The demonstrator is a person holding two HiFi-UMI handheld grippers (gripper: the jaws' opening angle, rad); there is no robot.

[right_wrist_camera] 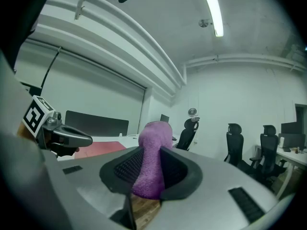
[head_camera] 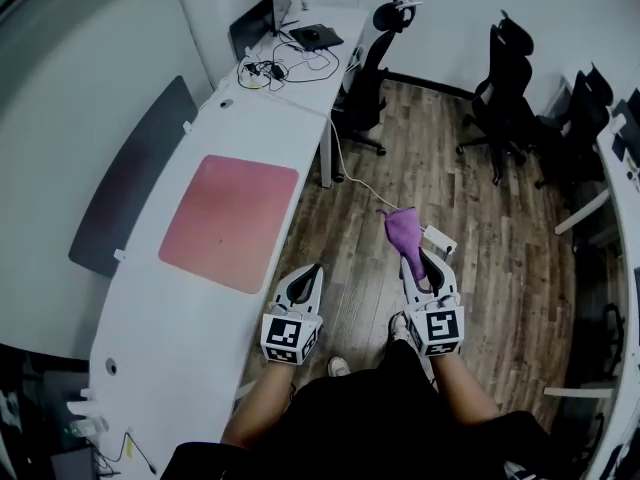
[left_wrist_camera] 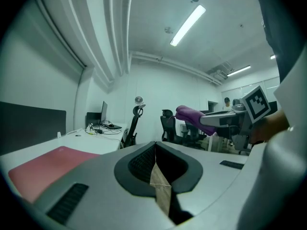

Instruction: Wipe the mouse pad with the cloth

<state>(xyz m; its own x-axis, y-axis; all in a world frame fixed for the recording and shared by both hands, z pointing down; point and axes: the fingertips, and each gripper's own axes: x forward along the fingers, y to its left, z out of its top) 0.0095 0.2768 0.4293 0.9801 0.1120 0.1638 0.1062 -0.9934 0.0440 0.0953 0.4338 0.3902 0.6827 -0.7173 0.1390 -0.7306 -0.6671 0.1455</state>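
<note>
- Step in hand: cloth [head_camera: 402,230] on its way to mouse pad [head_camera: 230,223]; wiping judged not yet begun.
- Method advised: lay the loose purple end flat on the pad, press lightly, and sweep in overlapping passes from edge to edge.
- Mouse pad: pink, lay flat on the desk [head_camera: 185,353], close to the edge nearest the person.
- Right hand-held gripper [head_camera: 412,260]: clenched on the cloth, held over the floor, apart from the desk.
- Left hand-held gripper [head_camera: 308,273]: jaws closed together, nothing between them; just beside the desk's near edge.
</note>
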